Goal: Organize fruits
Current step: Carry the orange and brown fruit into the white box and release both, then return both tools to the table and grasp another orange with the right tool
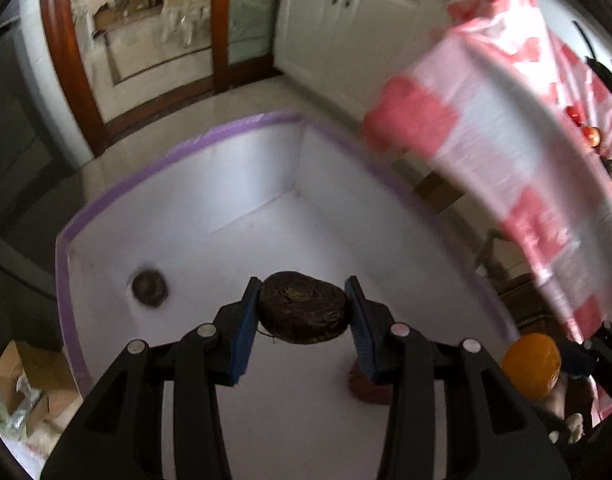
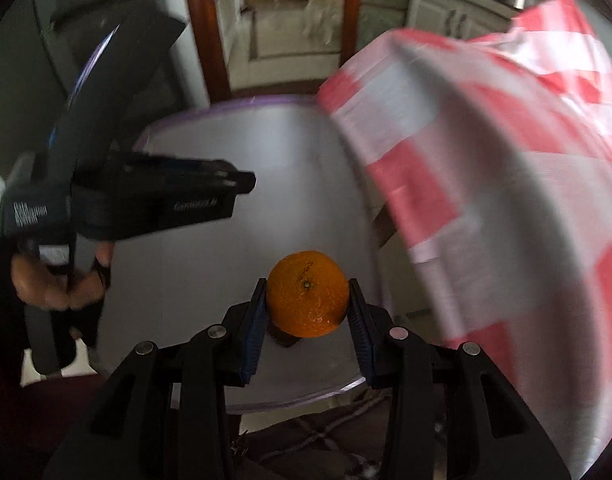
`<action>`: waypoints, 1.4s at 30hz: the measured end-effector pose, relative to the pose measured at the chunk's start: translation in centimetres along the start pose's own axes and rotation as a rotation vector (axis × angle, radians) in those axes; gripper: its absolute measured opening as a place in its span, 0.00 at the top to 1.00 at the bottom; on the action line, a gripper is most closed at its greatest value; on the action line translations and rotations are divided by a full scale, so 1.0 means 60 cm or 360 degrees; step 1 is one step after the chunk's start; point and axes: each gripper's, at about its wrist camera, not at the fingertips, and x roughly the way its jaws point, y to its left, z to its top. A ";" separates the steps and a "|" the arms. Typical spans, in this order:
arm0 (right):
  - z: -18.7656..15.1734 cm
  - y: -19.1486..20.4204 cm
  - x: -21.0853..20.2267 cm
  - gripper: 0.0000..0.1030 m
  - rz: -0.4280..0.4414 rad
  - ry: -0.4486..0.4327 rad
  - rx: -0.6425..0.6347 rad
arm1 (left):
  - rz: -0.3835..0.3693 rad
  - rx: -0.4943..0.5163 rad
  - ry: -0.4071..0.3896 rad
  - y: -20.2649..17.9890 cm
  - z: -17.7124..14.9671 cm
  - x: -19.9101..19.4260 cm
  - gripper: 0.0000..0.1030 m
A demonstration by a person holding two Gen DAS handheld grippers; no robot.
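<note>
My left gripper (image 1: pixel 302 286) is shut on a dark brown, flattish round fruit (image 1: pixel 302 312) and hangs above a white box with a purple rim (image 1: pixel 178 152). In the box lie another dark brown fruit (image 1: pixel 150 288) and a reddish piece (image 1: pixel 367 390), partly hidden by my finger. My right gripper (image 2: pixel 306 286) is shut on an orange (image 2: pixel 307 304) above the same white box (image 2: pixel 266 160). The orange (image 1: pixel 531 364) also shows at the right edge of the left wrist view. The left gripper's body (image 2: pixel 154 200) and the hand holding it (image 2: pixel 54 284) appear on the left in the right wrist view.
A table with a red and white checked cloth (image 1: pixel 505 128) (image 2: pixel 485 180) rises right beside the box. Several small red and orange fruits (image 1: pixel 589 136) lie on it. Behind are white cabinets (image 1: pixel 345 20), a wooden door frame (image 1: pixel 66 60) and cardboard boxes (image 1: pixel 22 384) on the floor.
</note>
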 end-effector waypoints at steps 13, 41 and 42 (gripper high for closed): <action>-0.019 0.029 0.108 0.62 -0.0010 0.0255 -0.0173 | 0.0091 -0.0175 0.0082 0.058 -0.013 0.030 0.58; 0.007 0.008 -0.028 0.20 0.0061 -0.0157 -0.0122 | 0.0118 -0.0295 -0.0383 0.056 0.042 -0.075 0.09; 0.012 -0.001 -0.048 0.19 0.0054 -0.0226 -0.0093 | 0.0137 -0.0260 -0.0441 0.045 0.049 -0.091 0.04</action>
